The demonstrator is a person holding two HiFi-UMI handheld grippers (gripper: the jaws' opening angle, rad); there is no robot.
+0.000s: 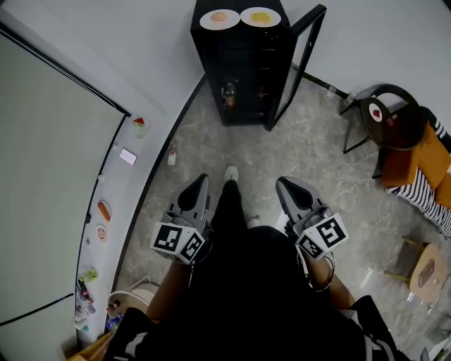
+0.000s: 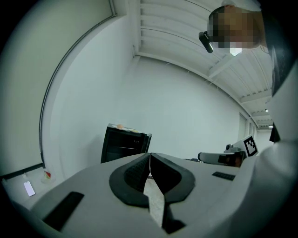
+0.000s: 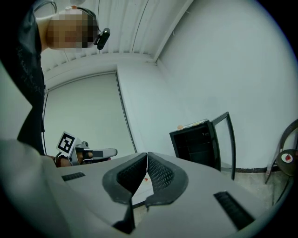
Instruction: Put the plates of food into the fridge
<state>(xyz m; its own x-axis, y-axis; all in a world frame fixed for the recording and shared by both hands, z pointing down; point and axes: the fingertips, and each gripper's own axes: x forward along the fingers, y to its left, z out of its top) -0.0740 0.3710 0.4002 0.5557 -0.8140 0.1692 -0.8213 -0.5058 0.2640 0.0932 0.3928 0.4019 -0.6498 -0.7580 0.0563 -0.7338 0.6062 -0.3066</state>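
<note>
The left plate (image 1: 219,19), carrying something pinkish-orange, and the right plate (image 1: 261,17), carrying something yellow, are sitting side by side on top of the black fridge (image 1: 243,77), each toward its own edge. The fridge door (image 1: 299,63) is standing wide open, so the way in is ready, but neither plate is inside yet; I'd say the whole job is lying ahead. The person is standing well back, holding the left gripper (image 1: 202,180) and the right gripper (image 1: 282,183) out front, each with its jaws pressed together on nothing. A small plate (image 1: 376,113) is resting on a round table (image 1: 392,120) off to the right; whether it counts, I cannot tell. The fridge shelves are showing too dark to read, and the bits along the wall ledge (image 1: 116,204) are too small to name.
</note>
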